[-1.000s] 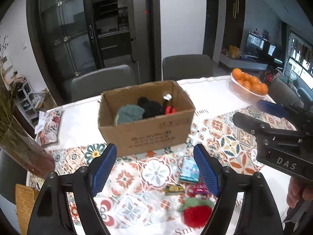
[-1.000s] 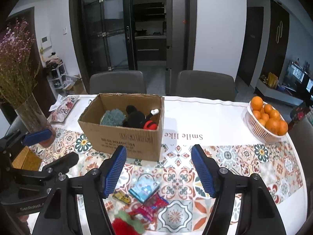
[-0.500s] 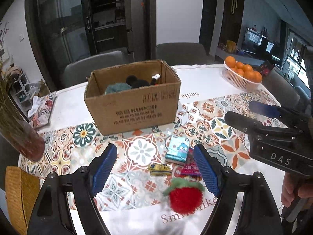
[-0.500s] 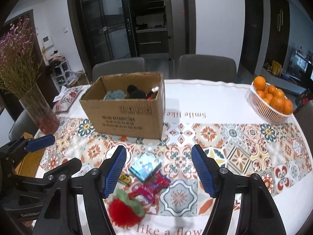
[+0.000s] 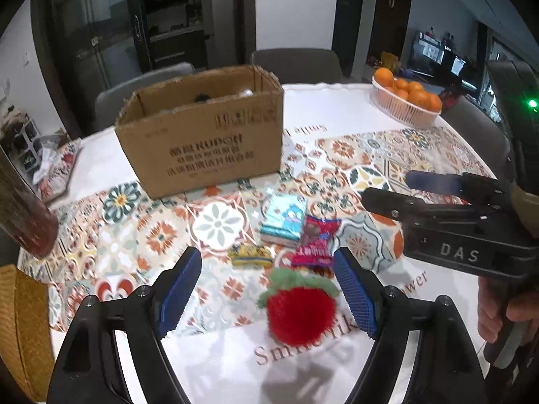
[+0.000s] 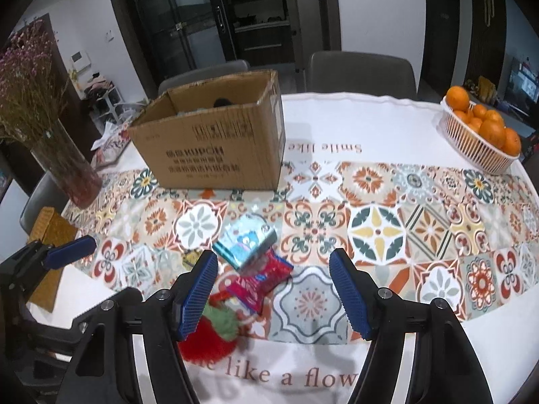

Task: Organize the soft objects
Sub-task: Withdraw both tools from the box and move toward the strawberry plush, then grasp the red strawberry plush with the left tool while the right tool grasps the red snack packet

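Both of my hand-held grippers, left [image 5: 267,294] and right [image 6: 271,291], are hanging released, empty, over the strawberry plush [image 5: 299,313] at 6 o'clock on the worktop [image 6: 387,124].

Dim indoor light, slight motion blur, dark fisheye corners.

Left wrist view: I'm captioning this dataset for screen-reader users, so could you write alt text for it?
The open left gripper hangs over a fluffy red plush strawberry on a patterned tablecloth. Beyond lie a small teal packet, a red snack wrapper and a brown cardboard box; the open right gripper enters from the right.
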`<state>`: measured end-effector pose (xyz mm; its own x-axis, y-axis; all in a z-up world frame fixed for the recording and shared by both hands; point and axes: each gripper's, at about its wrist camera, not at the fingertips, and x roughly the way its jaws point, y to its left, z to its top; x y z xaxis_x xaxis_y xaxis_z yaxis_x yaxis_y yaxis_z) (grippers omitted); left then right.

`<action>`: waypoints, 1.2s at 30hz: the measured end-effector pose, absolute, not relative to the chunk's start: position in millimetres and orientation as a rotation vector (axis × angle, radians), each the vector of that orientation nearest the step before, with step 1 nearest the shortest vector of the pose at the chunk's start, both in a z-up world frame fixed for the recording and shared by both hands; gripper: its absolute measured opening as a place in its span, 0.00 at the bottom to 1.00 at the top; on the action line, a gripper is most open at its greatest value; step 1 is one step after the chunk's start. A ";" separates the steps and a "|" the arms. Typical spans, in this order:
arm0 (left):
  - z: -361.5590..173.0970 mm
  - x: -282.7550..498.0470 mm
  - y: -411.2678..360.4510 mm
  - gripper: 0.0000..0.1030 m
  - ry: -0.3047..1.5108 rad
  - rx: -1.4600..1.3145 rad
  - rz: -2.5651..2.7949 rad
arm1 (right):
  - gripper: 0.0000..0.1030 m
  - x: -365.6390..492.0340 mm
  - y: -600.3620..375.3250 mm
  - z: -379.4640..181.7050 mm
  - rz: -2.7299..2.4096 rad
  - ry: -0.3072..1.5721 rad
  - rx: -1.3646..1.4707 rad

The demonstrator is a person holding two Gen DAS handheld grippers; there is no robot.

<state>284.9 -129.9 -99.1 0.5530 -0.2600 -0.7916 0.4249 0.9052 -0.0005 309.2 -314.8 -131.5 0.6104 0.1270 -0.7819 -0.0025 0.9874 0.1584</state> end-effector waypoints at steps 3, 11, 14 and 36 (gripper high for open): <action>-112.5 281.3 -132.3 0.78 0.942 0.188 -0.424 | 0.68 310.2 -316.8 -141.5 0.086 0.937 0.150; -143.3 278.5 -137.5 0.78 1.042 0.165 -0.426 | 0.68 314.5 -318.7 -166.4 0.122 1.003 0.148; -154.0 279.2 -139.0 0.78 1.082 0.146 -0.431 | 0.68 317.8 -319.0 -175.9 0.138 1.027 0.146; -222.4 291.8 -151.3 0.77 1.253 0.103 -0.418 | 0.68 351.8 -316.6 -234.6 0.251 1.162 0.140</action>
